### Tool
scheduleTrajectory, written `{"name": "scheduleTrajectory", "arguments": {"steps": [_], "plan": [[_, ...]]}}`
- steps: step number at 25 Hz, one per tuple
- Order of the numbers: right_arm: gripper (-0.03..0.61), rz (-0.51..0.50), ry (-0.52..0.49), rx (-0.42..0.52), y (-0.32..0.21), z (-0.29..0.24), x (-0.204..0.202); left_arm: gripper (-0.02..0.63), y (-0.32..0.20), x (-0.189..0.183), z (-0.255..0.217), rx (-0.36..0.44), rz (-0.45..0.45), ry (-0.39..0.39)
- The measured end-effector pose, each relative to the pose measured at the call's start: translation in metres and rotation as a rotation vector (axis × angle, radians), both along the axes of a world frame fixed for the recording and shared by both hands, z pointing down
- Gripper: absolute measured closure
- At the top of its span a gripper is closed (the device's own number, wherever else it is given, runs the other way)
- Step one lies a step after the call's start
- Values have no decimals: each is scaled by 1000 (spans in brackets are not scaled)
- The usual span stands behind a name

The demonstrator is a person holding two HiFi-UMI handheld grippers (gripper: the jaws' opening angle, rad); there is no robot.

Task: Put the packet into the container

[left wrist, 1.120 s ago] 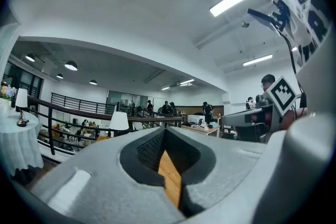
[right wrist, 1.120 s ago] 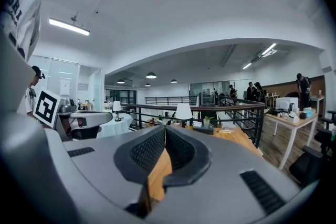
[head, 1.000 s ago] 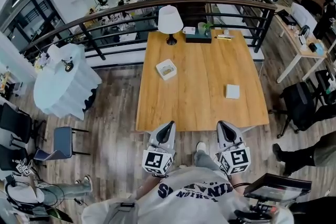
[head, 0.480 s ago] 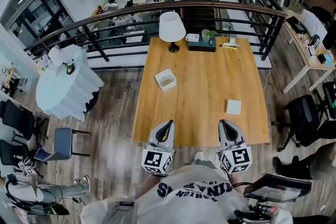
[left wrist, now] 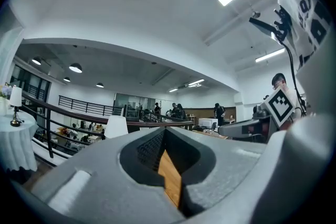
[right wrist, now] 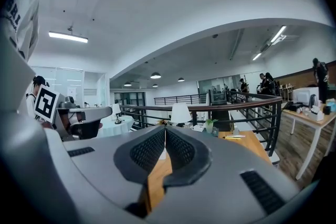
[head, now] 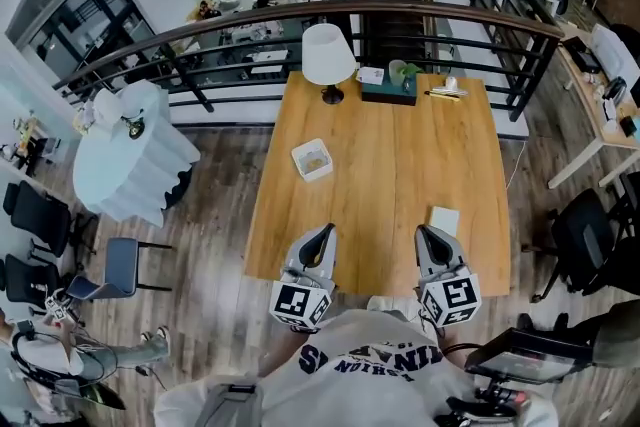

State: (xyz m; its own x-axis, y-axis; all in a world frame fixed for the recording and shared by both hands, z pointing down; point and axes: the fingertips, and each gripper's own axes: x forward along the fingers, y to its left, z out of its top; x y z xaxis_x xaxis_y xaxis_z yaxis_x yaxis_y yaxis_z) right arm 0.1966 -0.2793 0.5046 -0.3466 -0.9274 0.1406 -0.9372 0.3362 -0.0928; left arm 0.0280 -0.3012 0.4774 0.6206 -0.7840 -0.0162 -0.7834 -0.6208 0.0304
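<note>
Wooden counter stretches ahead of you, and the task looks not yet begun. The flat white square packet lies untouched on the near right of the counter, just beyond your right tongs. The white square open-topped container sits well apart from it, farther away and to the left. Your left tongs and right tongs are both clenched on nothing, hovering at the near edge. Grasping, carrying and dropping the packet all remain.
</note>
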Motion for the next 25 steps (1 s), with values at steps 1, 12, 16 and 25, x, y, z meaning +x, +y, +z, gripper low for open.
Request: {"name": "scheduleTrajectory", "arguments": {"steps": [1, 12, 16, 25], "plan": [[569, -7, 4, 0, -6, 2, 3, 615, -4, 2, 0, 0, -7, 5], [569, -23, -5, 22, -37, -5, 10, 615, -34, 11, 3, 1, -22, -14], [569, 4, -13, 12, -41, -8, 12, 615, -43, 12, -2, -2, -7, -9], [569, 21, -5, 18, -45, -22, 4, 615, -53, 6, -11, 1, 22, -23]]}}
